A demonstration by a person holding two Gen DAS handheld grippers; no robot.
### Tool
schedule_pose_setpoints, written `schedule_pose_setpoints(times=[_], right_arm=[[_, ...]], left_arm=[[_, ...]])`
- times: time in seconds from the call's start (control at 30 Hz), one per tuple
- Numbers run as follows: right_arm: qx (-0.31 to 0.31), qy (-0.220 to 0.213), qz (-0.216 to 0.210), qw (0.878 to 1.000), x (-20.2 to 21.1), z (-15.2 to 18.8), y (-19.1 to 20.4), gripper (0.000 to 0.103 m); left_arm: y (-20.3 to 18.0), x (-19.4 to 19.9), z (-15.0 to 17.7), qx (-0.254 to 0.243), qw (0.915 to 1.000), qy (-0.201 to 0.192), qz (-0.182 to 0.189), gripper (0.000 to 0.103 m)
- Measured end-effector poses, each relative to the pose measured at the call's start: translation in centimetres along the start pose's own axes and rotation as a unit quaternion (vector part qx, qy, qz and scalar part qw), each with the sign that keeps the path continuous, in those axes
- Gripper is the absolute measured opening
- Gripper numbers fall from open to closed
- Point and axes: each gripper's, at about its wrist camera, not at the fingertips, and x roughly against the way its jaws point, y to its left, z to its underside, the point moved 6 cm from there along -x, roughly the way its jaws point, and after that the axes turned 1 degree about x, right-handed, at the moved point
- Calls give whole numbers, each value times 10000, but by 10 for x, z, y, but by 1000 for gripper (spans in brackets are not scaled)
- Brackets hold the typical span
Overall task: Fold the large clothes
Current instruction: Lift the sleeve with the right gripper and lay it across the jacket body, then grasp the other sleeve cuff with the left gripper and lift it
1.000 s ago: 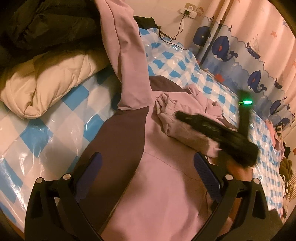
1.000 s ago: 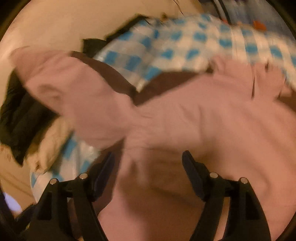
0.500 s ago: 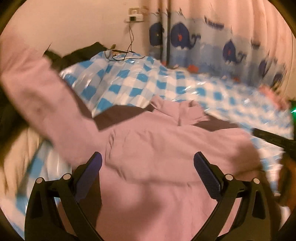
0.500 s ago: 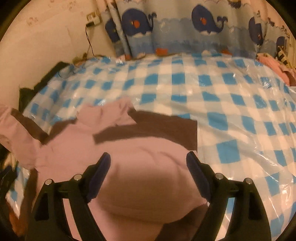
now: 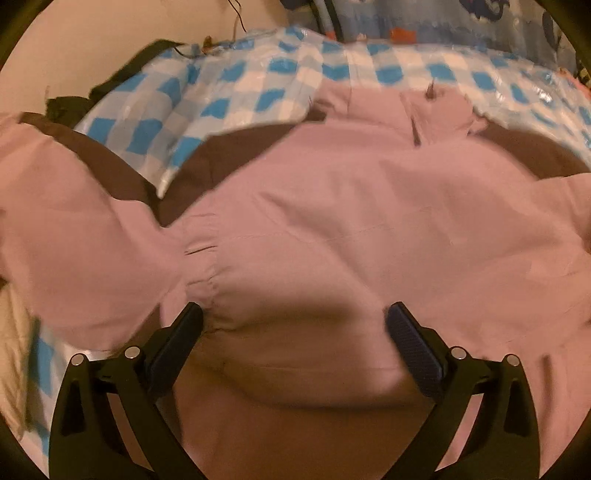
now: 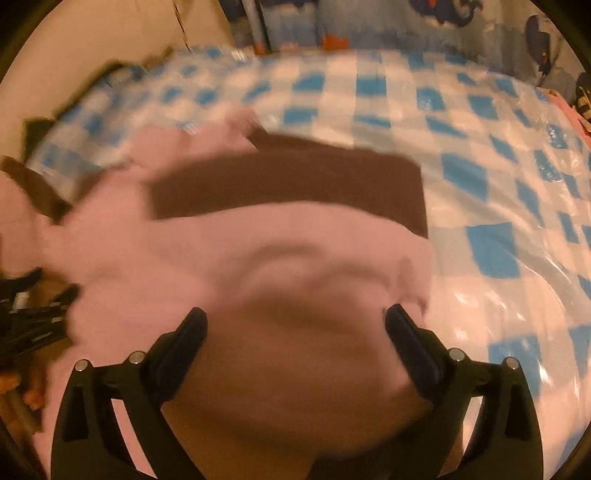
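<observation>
A pink jacket (image 5: 351, 206) with brown panels lies spread on the bed (image 5: 229, 85), over its blue-and-white checked plastic cover. One sleeve (image 5: 74, 229) trails off toward the left edge, beside a cream quilt (image 5: 14, 350). The left gripper (image 5: 293, 317) hangs over the jacket's lower part, jaws spread wide, its left finger touching a gathered seam, nothing pinched. The right gripper (image 6: 295, 319) sits above the jacket's right side, near a brown panel (image 6: 295, 184); its jaws are opening, with pink cloth below them but not clamped. A whale-print curtain (image 6: 406, 18) hangs behind the bed.
</observation>
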Motion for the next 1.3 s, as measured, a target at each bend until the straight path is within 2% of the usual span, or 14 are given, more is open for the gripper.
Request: schedule_pose_setpoints(times=[0.1, 0.13, 0.23, 0.3, 0.4, 0.57, 0.7, 0.77, 0.9, 1.03, 1.1, 1.2, 1.23, 1.3], right_arm=[[-52, -202, -704, 9973, 52, 38, 28, 94], [-38, -180, -836, 9963, 61, 49, 36, 94], [-71, -12, -1254, 9921, 74, 97, 57, 95], [-284, 114, -1338, 9905, 68, 121, 62, 96], [-192, 35, -1144, 9932, 60, 129, 69, 96], [-162, 11, -1130, 9935, 57, 130, 71, 97], [-155, -18, -1085, 9940, 55, 132, 72, 97], [-129, -26, -1042, 9945, 55, 134, 74, 97], [-164, -41, -1026, 9946, 53, 133, 75, 97], [-207, -54, -1020, 9946, 52, 132, 76, 97], [-206, -51, -1011, 9946, 52, 132, 76, 97], [-212, -52, -1014, 9946, 51, 132, 76, 97], [-204, -53, -1016, 9946, 52, 132, 75, 97], [-201, -51, -1014, 9946, 51, 132, 75, 97]], left_arm=[[24, 48, -3, 116, 9985, -520, 95, 96], [42, 72, -7, 178, 9967, -782, 119, 96], [106, 123, -28, 572, 9911, -1203, -26, 96], [156, 152, -45, 976, 9852, -1393, -211, 96], [229, 200, -73, 1494, 9702, -1749, -764, 96], [307, 257, -103, 2003, 9473, -2036, -1449, 96], [339, 255, -118, 2411, 9439, -1741, -1437, 96], [355, 248, -120, 2728, 9386, -1610, -1366, 96], [365, 231, -126, 2690, 9350, -1478, -1776, 96], [363, 214, -137, 2440, 9309, -1239, -2421, 96], [364, 209, -137, 2430, 9275, -1090, -2624, 96], [362, 197, -146, 2482, 9253, -985, -2694, 94], [360, 194, -148, 2486, 9251, -987, -2696, 90], [359, 190, -150, 2517, 9271, -947, -2611, 63]])
